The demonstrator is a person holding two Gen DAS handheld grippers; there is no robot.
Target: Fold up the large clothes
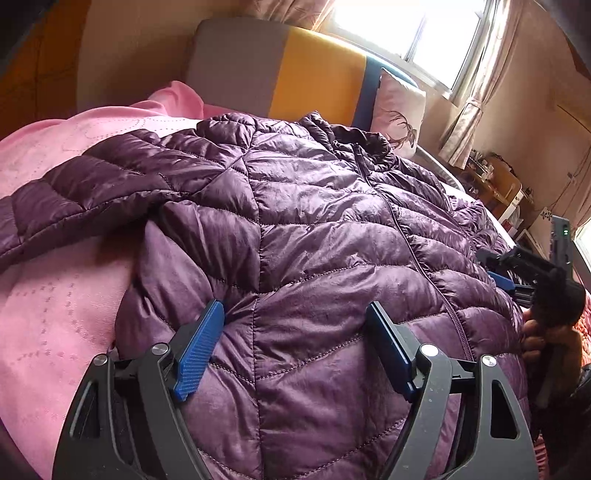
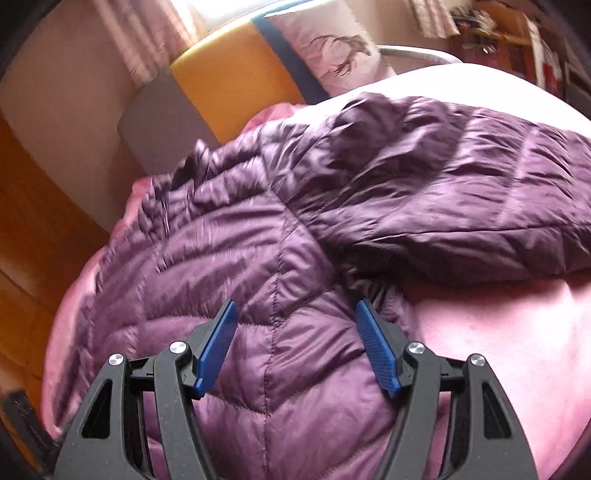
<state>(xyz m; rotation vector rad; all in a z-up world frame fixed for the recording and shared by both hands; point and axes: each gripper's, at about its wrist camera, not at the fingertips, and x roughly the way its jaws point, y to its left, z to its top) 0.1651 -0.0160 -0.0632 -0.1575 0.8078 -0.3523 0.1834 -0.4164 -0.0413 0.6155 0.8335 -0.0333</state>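
Purple jacket (image 1: 295, 229) on pink bedspread (image 1: 55, 295)

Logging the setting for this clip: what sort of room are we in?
Most likely a bedroom in a home. A purple quilted jacket lies spread on a bed with a pink bedspread, a padded headboard and a pillow stand behind it, and a curtained window lets in daylight.

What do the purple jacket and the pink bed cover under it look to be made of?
Purple jacket: thin, glossy synthetic shell, probably nylon or polyester, with puffy stitched quilting that suggests down or fibre fill. Pink bed cover: matte woven or knitted cloth with a dotted stitched pattern; fibre unclear.
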